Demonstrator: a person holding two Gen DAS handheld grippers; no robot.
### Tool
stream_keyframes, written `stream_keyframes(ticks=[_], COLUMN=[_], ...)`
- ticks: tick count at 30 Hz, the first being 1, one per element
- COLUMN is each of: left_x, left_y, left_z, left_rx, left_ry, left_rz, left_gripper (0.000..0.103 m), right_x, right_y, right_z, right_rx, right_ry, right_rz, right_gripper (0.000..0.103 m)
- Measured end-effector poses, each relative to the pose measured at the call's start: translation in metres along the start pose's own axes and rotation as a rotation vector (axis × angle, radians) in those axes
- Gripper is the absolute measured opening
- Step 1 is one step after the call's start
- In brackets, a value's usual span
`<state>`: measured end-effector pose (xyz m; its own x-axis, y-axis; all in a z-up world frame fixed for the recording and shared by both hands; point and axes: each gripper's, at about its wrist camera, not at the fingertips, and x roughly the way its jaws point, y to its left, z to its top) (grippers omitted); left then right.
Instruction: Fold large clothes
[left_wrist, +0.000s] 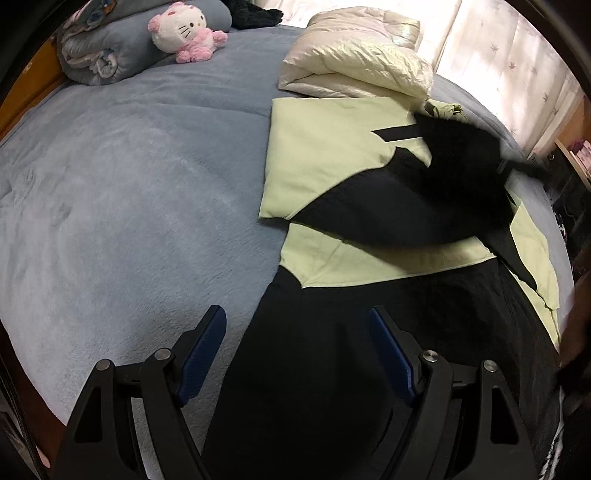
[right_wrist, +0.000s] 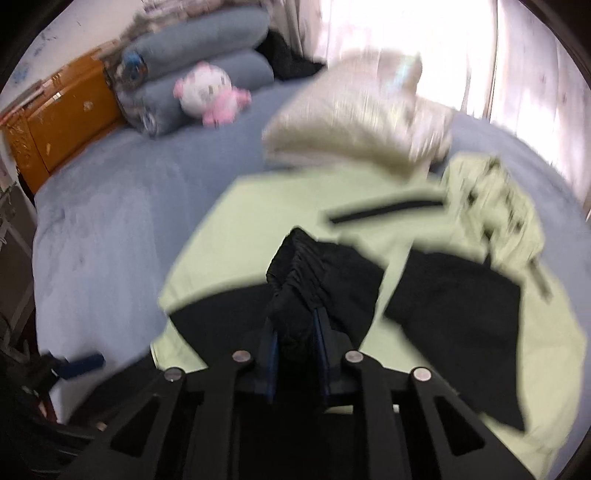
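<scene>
Mid-fold: the jacket (left_wrist: 332, 155) lies partly folded at frame centre, right gripper (right_wrist: 295, 325) pinching its black sleeve (right_wrist: 321, 273), left gripper (left_wrist: 297, 350) wide open, empty.

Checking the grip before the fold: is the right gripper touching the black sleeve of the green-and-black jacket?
Touching. The right wrist view shows the right gripper shut on the bunched black sleeve, cloth pinched between both fingers.
</scene>
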<state>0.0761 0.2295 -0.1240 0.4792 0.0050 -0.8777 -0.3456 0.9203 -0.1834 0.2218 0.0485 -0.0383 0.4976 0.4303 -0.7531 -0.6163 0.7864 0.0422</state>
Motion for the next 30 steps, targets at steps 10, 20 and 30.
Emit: stream_keyframes(ticks=[10, 20, 30], left_x=[-0.007, -0.006, 0.009], left_y=[-0.010, -0.025, -0.048], left_z=[-0.001, 0.009, 0.110], left_rx=[0.030, 0.102, 0.141], left_ry=[-0.024, 0.006, 0.007], left_rz=[0.003, -0.014, -0.084], left_gripper=[0.078, 0.078, 0.078], right_x=[-0.107, -0.029, -0.021], right_y=[-0.105, -0.227, -0.281], right_z=[0.019, -0.134, -0.137], right_rx=[0.219, 0.621, 0.739], right_ry=[-0.302, 0.139, 0.093], right_rz=[-0.131, -0.152, -0.017], right_gripper=[0.010, 0.026, 0.058])
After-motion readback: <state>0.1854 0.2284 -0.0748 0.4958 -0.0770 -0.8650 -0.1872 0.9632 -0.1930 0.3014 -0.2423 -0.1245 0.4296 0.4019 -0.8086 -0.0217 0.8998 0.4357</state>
